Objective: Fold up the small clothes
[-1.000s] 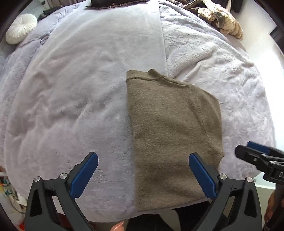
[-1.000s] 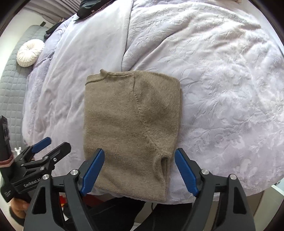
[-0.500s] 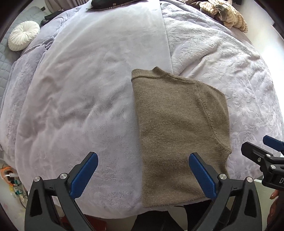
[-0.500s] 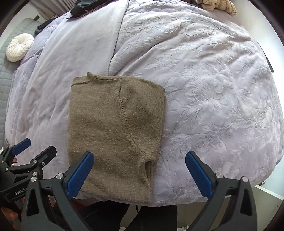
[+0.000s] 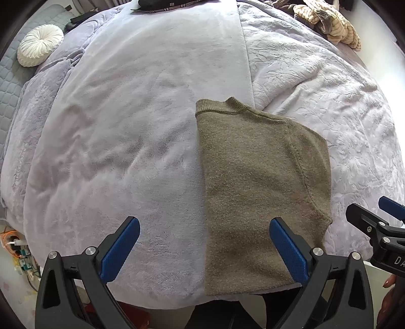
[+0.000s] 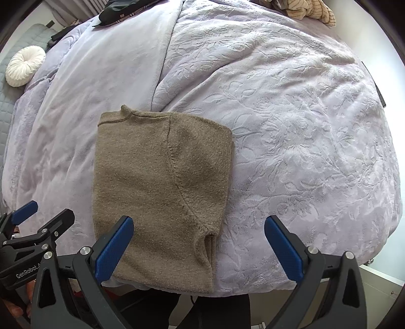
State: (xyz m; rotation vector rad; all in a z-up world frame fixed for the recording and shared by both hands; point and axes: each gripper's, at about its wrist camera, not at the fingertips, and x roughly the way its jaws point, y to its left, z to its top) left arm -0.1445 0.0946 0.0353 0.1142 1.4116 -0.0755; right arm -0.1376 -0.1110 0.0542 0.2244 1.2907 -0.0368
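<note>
An olive-brown knit sweater (image 5: 255, 182) (image 6: 159, 187) lies folded lengthwise on the lilac bed cover (image 5: 131, 141) (image 6: 298, 151), its ribbed collar toward the far end and its hem at the near bed edge. My left gripper (image 5: 205, 248) hovers above the near edge, wide open, straddling the sweater's left side without touching it. My right gripper (image 6: 200, 243) is also wide open above the sweater's right lower corner, nothing between its pads. Each gripper shows at the edge of the other's view.
A white round cushion (image 5: 40, 48) lies at the far left on a grey quilted mat. A dark garment (image 5: 162, 3) lies at the bed's far end. A pile of striped clothes (image 5: 326, 22) sits far right. Cables and clutter (image 5: 17, 248) lie on the floor at left.
The right gripper's jaws widened from a narrower gap to full width. Both views drifted slightly, so the sweater sits a little differently in frame; the sweater itself has not moved.
</note>
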